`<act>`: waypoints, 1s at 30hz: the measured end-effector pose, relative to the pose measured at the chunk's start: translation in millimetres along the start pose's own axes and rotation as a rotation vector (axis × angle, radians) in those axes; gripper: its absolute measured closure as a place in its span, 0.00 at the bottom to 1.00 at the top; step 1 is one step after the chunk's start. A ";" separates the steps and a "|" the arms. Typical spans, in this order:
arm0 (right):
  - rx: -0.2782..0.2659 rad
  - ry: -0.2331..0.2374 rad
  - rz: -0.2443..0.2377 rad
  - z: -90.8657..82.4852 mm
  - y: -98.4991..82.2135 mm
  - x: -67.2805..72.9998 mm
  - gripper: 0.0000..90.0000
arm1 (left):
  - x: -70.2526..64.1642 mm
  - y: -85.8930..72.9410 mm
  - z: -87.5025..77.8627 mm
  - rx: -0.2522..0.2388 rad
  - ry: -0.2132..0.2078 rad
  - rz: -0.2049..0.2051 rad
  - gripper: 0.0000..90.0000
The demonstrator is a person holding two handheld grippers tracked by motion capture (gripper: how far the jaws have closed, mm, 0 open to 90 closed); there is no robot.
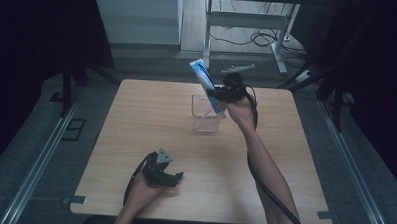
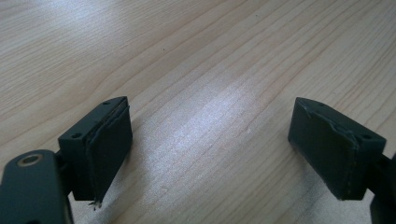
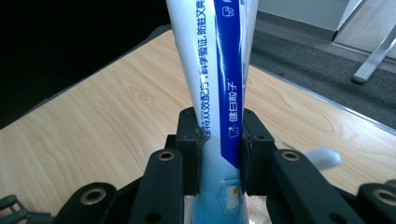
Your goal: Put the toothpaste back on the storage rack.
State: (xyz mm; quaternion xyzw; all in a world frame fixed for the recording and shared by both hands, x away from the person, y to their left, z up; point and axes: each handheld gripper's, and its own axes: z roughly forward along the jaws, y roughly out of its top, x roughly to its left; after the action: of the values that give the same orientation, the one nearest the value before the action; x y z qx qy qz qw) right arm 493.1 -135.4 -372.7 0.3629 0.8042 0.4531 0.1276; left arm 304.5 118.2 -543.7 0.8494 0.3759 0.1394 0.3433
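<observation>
— Nearest the high camera, what is that down by the table's front edge?

— Left gripper (image 1: 174, 177), resting low on the wooden table (image 1: 136, 120), well to the near-left of the clear cup (image 1: 205, 114). Its own view shows the two black pads (image 2: 108, 149) spread wide apart, with nothing but bare wood grain between them.

— And the other hand?

— Right gripper (image 1: 218, 92) is raised just to the right of the cup, above its rim. Its jaws are clamped on a toothpaste tube (image 1: 206, 85), white and blue, gripping it low down on the body.

— How does the tube sit relative to the cup?

— Tilted. The flat crimped end points up and away to the far-left of the cup, and the lower end slants down toward the cup's right side. Whether that end is already inside the cup or just over the rim, I cannot tell.

— Anything clearer from the right gripper's view?

— There the tube (image 3: 219, 79) rises straight between the pads (image 3: 189, 140), squeezed on both sides, blue stripe and printed lettering facing out. Something thin and pinkish lies inside the cup, too faint to name.
</observation>
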 end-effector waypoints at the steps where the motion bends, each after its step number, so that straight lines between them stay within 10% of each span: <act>1: -0.002 -0.001 0.000 2.1 0.7 -0.1 0.81 | 0.0 0.0 0.0 0.000 0.000 0.000 0.15; 30: -0.032 -0.041 -0.065 46.4 -3.0 -9.9 0.81 | 0.1 0.0 -0.2 0.003 -0.001 0.001 0.15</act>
State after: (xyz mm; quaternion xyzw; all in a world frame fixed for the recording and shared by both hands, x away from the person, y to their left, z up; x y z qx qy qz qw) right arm 523.5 -113.7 -402.3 0.3437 0.8055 0.4538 0.1647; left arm 304.4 118.4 -543.6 0.8501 0.3755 0.1387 0.3422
